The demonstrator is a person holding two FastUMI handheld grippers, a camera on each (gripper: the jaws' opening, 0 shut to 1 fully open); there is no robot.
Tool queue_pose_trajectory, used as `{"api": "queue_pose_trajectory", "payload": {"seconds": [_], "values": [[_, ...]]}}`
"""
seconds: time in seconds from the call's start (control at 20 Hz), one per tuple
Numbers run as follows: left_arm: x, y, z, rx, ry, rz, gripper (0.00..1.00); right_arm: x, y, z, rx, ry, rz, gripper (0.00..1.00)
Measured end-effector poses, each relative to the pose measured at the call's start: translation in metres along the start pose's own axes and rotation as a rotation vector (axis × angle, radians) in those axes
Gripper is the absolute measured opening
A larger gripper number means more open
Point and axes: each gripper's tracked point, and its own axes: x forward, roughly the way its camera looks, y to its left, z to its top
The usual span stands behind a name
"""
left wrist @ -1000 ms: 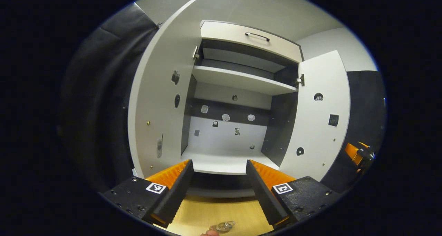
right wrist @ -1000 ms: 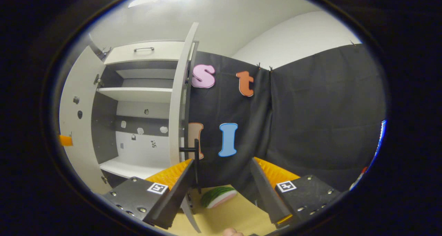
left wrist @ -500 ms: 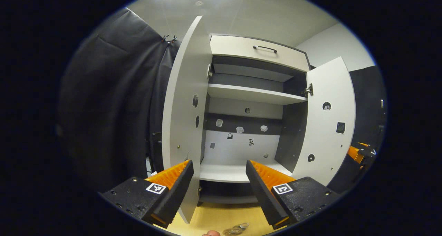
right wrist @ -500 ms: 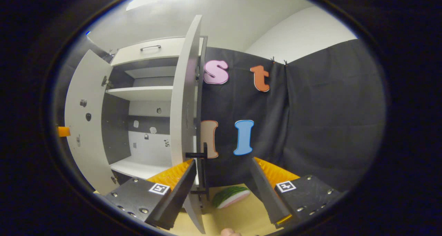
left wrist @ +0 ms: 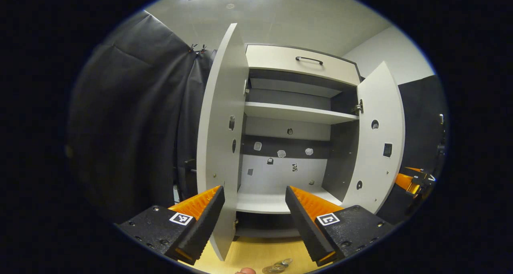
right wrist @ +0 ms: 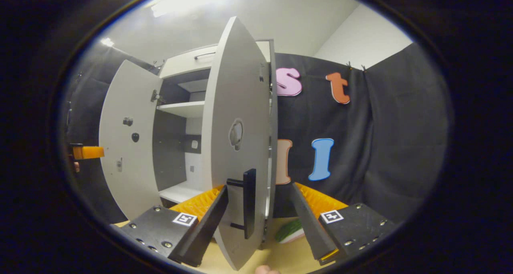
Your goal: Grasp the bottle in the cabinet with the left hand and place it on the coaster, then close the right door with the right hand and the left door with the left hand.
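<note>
Cabinet (left wrist: pixel 280 181) shelves bare; bottle apparently out. Both doors unclosed: right door (right wrist: pixel 236 145) partly swung, left door (left wrist: pixel 218 137) wide. Fingers of both grippers spread, holding nothing.

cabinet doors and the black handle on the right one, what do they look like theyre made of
The cabinet doors, right door and left door, look like white laminated board, probably particleboard or MDF: flat matte faces, even thin edges, small screw heads showing. The handle is a straight black bar on two posts with a dull finish; it could be painted metal or plastic, and the look does not settle which.
</note>
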Motion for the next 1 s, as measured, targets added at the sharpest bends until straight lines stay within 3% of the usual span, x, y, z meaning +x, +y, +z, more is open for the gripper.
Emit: {"api": "queue_pose_trajectory", "payload": {"seconds": [0.05, 0.2, 0.45, 0.5, 0.8, 0.85, 0.9, 1.0], "values": [[-0.003, 0.002, 0.002, 0.002, -0.006, 0.008, 0.96, 0.002, 0.004, 0.000, 0.006, 0.002, 0.015, 0.93], [-0.008, 0.010, 0.001, -0.005, -0.011, 0.032, 0.93, 0.008, 0.021, -0.004, 0.018, 0.012, 0.058, 0.96], [-0.021, 0.024, 0.002, -0.020, -0.015, 0.076, 0.96, 0.025, 0.036, -0.007, 0.021, 0.023, 0.116, 0.93], [-0.024, 0.028, 0.002, -0.017, -0.014, 0.090, 0.96, 0.029, 0.039, -0.008, 0.023, 0.025, 0.124, 1.00], [-0.044, 0.050, 0.006, -0.018, -0.017, 0.170, 0.99, 0.045, 0.055, -0.009, 0.025, 0.036, 0.197, 0.96], [-0.044, 0.052, 0.005, -0.018, -0.017, 0.182, 0.96, 0.049, 0.058, -0.009, 0.028, 0.039, 0.207, 0.96], [-0.048, 0.054, 0.005, -0.018, -0.017, 0.194, 0.98, 0.051, 0.061, -0.009, 0.034, 0.040, 0.213, 1.00], [-0.054, 0.059, 0.005, -0.015, -0.013, 0.216, 1.00, 0.061, 0.069, -0.015, 0.056, 0.062, 0.230, 0.97]]}}
